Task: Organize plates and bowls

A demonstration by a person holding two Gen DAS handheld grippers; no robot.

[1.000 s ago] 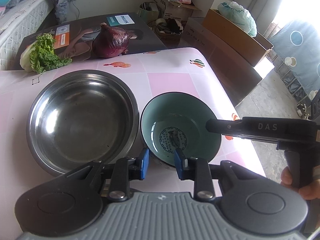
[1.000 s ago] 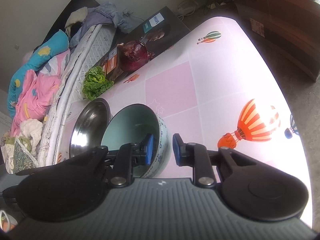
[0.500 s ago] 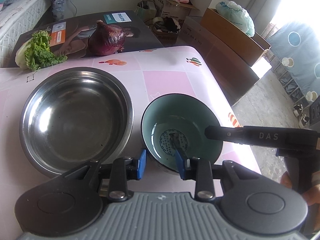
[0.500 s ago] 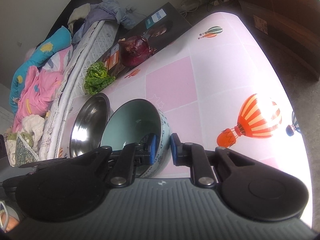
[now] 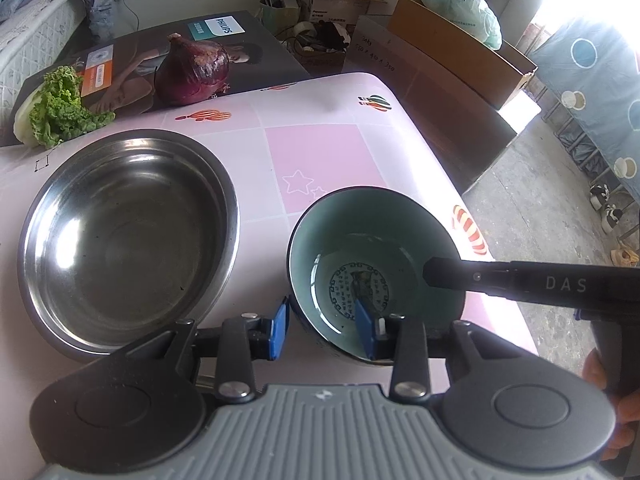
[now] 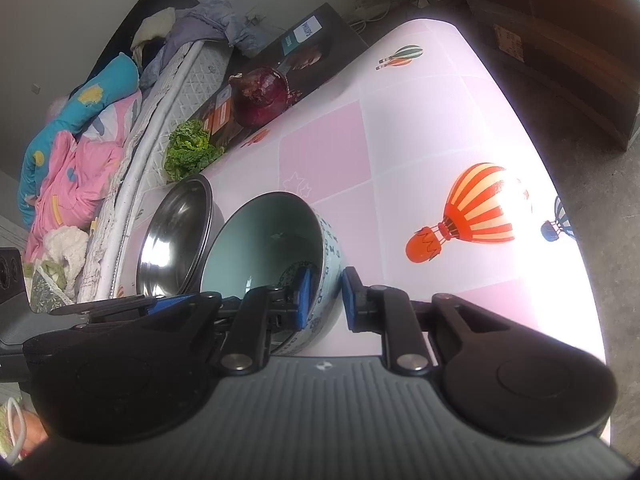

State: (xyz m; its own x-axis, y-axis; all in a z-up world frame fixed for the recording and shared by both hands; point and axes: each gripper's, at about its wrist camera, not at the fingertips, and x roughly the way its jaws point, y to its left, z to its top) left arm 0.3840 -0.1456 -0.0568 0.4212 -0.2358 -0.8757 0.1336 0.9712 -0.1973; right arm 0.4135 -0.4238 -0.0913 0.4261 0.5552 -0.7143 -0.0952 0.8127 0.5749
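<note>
A teal ceramic bowl (image 5: pixel 376 272) stands on the pink table (image 5: pixel 320 152), just right of a wide steel bowl (image 5: pixel 120 232), with a narrow strip of table between them. My left gripper (image 5: pixel 322 328) straddles the teal bowl's near rim, one pad outside and one inside. Its jaws are opening and the pads do not press on the wall. My right gripper (image 6: pixel 325 300) is shut on the teal bowl's (image 6: pixel 264 248) patterned right wall. Its black finger (image 5: pixel 480 278) reaches over that rim. The steel bowl (image 6: pixel 176 236) shows behind.
A red onion (image 5: pixel 194 70) and a lettuce (image 5: pixel 60 110) lie at the table's far edge against a dark printed box (image 5: pixel 240 52). The table ends just right of the teal bowl, above the floor. Cardboard boxes (image 5: pixel 452 40) stand beyond. A bed (image 6: pixel 80 140) runs along the left.
The right jaws have closed onto the teal bowl's wall. The left jaws have widened around the near rim. The teal bowl now sits a little apart from the steel bowl.
</note>
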